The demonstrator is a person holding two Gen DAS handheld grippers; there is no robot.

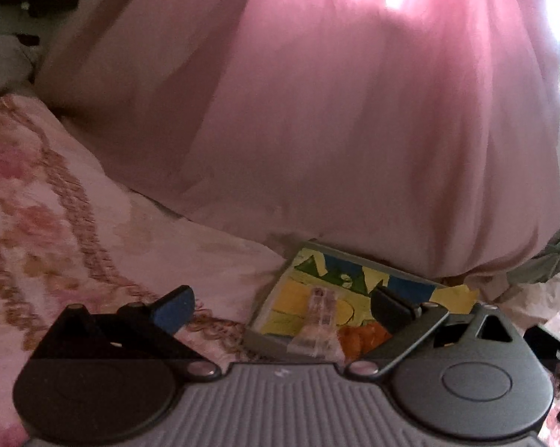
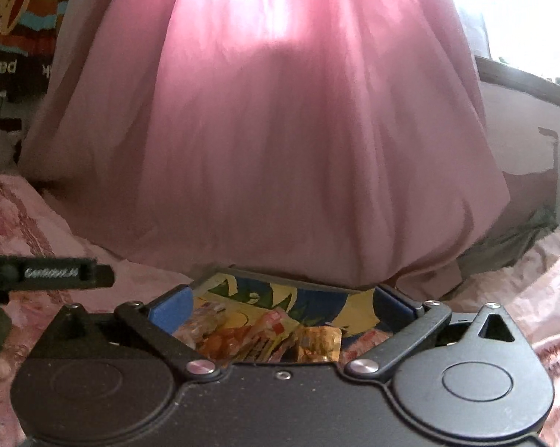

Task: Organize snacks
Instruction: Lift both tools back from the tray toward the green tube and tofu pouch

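A colourful yellow, blue and green tray (image 1: 354, 283) lies on the bed against a pink curtain. In the left wrist view a clear wrapped snack (image 1: 319, 320) and an orange snack (image 1: 361, 335) lie in it. My left gripper (image 1: 280, 307) is open, fingers wide, just in front of the tray. In the right wrist view the tray (image 2: 317, 298) holds several snack packets, orange and red ones (image 2: 257, 335) and a golden one (image 2: 319, 342). My right gripper (image 2: 280, 305) is open over them, holding nothing. The left gripper's body (image 2: 48, 272) shows at the left edge.
A pink curtain (image 1: 354, 111) hangs right behind the tray. The pink floral bedspread (image 1: 56, 205) spreads left and right. A grey-green cloth (image 2: 511, 238) lies at the right, by a window sill (image 2: 522, 78). Dark printed fabric (image 2: 15, 18) hangs at the far left.
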